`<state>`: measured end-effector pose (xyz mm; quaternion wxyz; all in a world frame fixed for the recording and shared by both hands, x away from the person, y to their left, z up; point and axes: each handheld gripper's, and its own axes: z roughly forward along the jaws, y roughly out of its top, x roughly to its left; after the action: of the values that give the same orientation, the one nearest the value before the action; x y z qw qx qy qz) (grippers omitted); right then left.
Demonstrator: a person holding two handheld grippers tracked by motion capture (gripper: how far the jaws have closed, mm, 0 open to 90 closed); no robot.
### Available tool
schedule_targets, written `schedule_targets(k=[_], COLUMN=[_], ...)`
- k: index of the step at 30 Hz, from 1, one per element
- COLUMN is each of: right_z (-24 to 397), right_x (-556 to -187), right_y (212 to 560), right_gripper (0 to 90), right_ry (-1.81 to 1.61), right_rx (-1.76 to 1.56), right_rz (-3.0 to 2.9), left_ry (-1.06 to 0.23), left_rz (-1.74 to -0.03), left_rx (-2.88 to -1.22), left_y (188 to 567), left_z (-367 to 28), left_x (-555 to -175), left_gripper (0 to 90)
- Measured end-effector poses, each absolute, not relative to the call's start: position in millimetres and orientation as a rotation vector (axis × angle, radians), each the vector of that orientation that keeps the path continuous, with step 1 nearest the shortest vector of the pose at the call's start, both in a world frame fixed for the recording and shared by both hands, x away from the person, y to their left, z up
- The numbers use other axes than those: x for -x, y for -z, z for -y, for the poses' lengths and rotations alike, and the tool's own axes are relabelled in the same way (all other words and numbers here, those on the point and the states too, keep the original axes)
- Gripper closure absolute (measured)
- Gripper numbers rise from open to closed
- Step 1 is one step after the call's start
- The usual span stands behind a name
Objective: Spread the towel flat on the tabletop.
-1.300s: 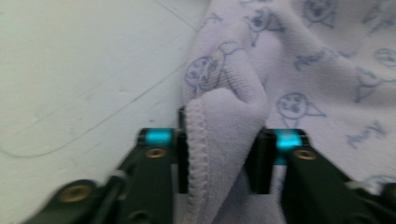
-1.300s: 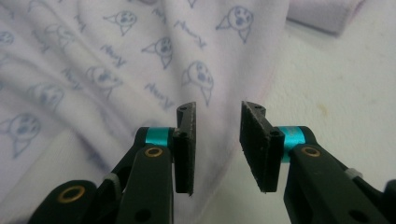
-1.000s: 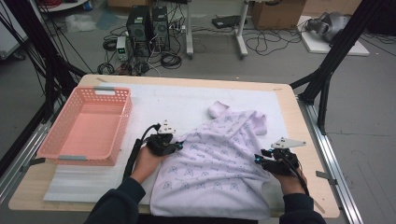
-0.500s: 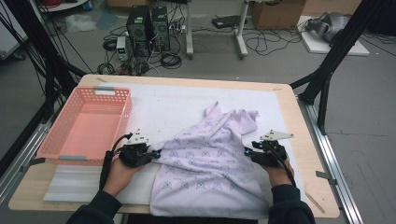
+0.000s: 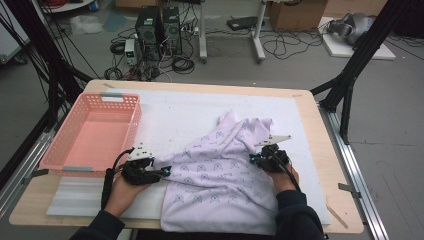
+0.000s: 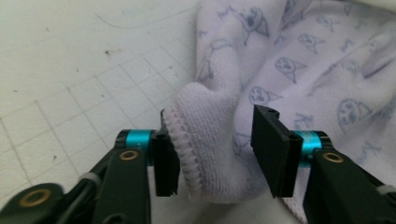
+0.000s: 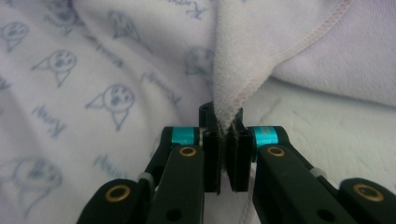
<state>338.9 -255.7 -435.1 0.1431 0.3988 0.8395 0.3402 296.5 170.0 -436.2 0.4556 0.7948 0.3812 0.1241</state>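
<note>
Wooden table (image 5: 320, 107) — white mat (image 5: 180, 112), pink basket (image 5: 92, 132), towel (image 5: 220, 180)

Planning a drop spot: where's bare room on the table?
Free: white mat between the pink basket and the lilac towel, plus the mat's far strip. Crowded: front middle and right, under the towel and both hands.

A pale lilac towel (image 7: 116, 70) printed all over with small cat-face drawings carries a short cursive word in grey-blue beside each face. In the right gripper view the word shows upside down and blurred; it may begin with a K, but the letters cannot be made out for certain. In the left gripper view the same small words on the cloth are too soft to read. No other writing, label or number is legible
</note>
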Motion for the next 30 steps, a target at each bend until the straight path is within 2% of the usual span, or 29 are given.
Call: schedule_targets(k=[2, 16, 17, 20, 23, 30], right_z=[263, 326, 329, 331, 331, 330], right_x=[-333, -277, -275, -275, -281, -308], right_y=[433, 419, 417, 411, 403, 401], right_gripper=[86.9, 86.7, 84.9, 66.5, 56.7, 54.0], right_ry=[-0.969, -0.828, -0.845, -0.9, -0.97, -1.11], right_rx=[-1.142, -1.176, -1.177, -1.161, -1.178, -1.312], right_rz=[-2.433, -2.559, -2.558, -2.484, -2.381, -2.115], left_ry=[-0.304, -0.314, -0.319, -0.333, -0.346, -0.346], left_rz=[-0.957, -0.916, -0.915, -0.909, -0.912, -0.916], left_rx=[-1.931, -1.907, -1.913, -1.913, -1.881, -1.886], left_y=[433, 409, 408, 403, 396, 383], left_z=[-171, -146, -144, -138, -135, -119], left_x=[-298, -328, -330, -336, -343, -365], left_gripper=[43.4, 37.6, 37.7, 37.9, 38.1, 39.0])
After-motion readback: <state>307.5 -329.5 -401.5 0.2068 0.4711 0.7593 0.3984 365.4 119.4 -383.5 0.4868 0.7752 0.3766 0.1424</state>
